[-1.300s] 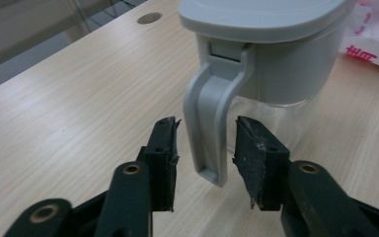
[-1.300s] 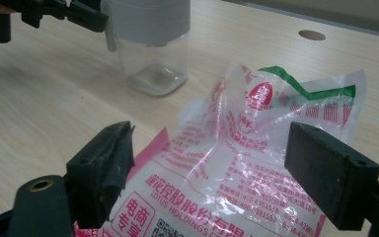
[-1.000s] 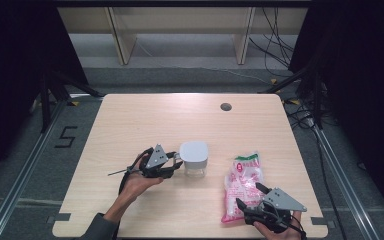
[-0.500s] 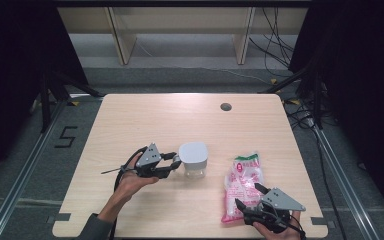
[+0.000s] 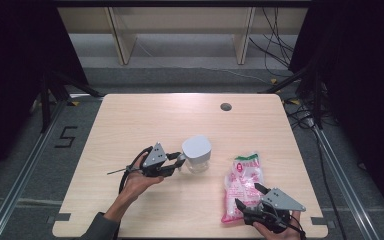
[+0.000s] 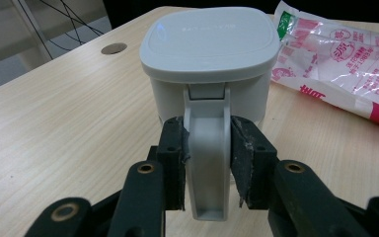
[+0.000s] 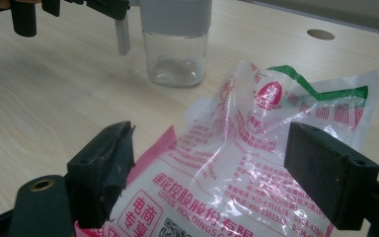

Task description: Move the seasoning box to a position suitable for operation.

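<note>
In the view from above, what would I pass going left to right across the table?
Left gripper, clamped on the handle of the lidded jar → the pink-printed plastic bag → right gripper, jaws open at the bag's near end, somewhat overlapping it.

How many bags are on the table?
1. The pink and white bag lies on the table near its front right, between the open jaws of the right gripper, beside the lidded jar.
</note>
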`<state>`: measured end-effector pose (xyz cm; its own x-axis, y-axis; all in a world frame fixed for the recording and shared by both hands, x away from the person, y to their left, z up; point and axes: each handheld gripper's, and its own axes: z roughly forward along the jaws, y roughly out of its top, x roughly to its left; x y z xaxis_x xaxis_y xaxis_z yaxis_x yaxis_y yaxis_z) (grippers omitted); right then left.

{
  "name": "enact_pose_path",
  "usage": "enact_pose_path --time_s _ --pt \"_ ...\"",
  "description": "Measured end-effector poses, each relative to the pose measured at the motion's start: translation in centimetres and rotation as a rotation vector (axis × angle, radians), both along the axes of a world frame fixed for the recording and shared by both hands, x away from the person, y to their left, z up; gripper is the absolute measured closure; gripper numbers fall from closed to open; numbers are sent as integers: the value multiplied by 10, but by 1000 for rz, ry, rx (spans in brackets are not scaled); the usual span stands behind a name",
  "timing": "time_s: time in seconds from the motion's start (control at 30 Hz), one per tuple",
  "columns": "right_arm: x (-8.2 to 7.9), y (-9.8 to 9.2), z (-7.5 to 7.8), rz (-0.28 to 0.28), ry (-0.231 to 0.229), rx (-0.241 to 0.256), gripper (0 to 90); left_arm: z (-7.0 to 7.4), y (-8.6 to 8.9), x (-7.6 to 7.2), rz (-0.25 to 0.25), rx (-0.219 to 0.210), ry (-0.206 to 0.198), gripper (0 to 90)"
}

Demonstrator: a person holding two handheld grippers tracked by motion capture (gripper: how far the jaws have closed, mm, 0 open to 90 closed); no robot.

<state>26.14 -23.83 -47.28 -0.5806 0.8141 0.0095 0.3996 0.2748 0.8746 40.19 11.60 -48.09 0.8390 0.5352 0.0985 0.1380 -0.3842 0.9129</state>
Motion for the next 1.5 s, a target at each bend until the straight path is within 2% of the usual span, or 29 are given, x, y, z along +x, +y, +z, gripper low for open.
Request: enact_pose_path --time_s 0.03,0.13,0.17,0.23,0.27,0.33,0.37,0.4,0.5,0.57,0.6,0.63,0.67,0.7,0.83,0.87,0.93,1.07,1.13,1.2,1.27,1.3,1.33,1.37,1.5 --pt "0 0 0 -2 2 -3 200 -1 -1 -2 12 -6 4 676" --pt "0 0 0 -5 -5 0 200 0 -3 -4 15 43 -23 657" --pt "2 -1 0 14 -17 -13 200 -1 -5 -4 20 40 -27 653" --pt "2 0 -1 11 -15 -2 200 -2 -5 -2 17 49 -29 652" --pt "1 1 -1 8 -13 7 200 -3 -5 -1 37 45 -30 652" --pt "2 0 -1 8 -17 2 200 -6 -4 4 64 79 -56 641" --pt "2 0 -1 11 -20 -6 200 -8 -4 7 67 82 -57 639" --pt "0 1 0 -7 0 2 200 -10 -3 9 85 72 -38 640" --pt "0 0 0 -4 -4 0 200 -13 -1 14 102 43 -15 652" --pt "0 0 0 -5 -3 0 200 -13 -1 15 107 49 -29 665" --pt "0 1 0 -10 1 2 200 -13 -1 15 121 44 -21 668" --pt "2 -1 -1 6 -19 -11 200 -13 -1 16 125 42 -21 671" --pt "2 -1 -1 5 -20 -11 200 -14 -1 18 127 27 -18 676" --pt "-1 1 0 -13 11 6 200 -14 -2 19 136 31 -21 680" --pt "1 0 0 0 -11 -5 200 -15 -6 20 174 18 -15 687" --pt "0 1 0 -8 2 0 200 -15 -6 20 176 15 -13 689" --pt "0 0 0 -5 -2 2 200 -16 -5 22 159 -2 -2 691" --pt "0 1 -1 -7 1 0 200 -16 -5 21 160 -3 1 692" --pt "-1 1 0 -12 8 12 200 -16 -6 20 138 -14 11 692" --pt "0 1 -1 -9 5 2 200 -17 -7 19 135 -17 9 691" --pt "0 1 0 -11 5 6 200 -16 -7 21 112 5 -19 692" --pt "0 1 0 -10 5 6 200 -17 -9 19 119 -20 5 692" --pt "0 0 -1 -3 -3 -2 200 -17 -10 19 112 -22 2 692" --pt "0 1 0 -10 4 10 200 -16 -9 19 106 -6 -3 692" --pt "-1 2 0 -12 11 13 200 -17 -12 17 100 -25 7 691"
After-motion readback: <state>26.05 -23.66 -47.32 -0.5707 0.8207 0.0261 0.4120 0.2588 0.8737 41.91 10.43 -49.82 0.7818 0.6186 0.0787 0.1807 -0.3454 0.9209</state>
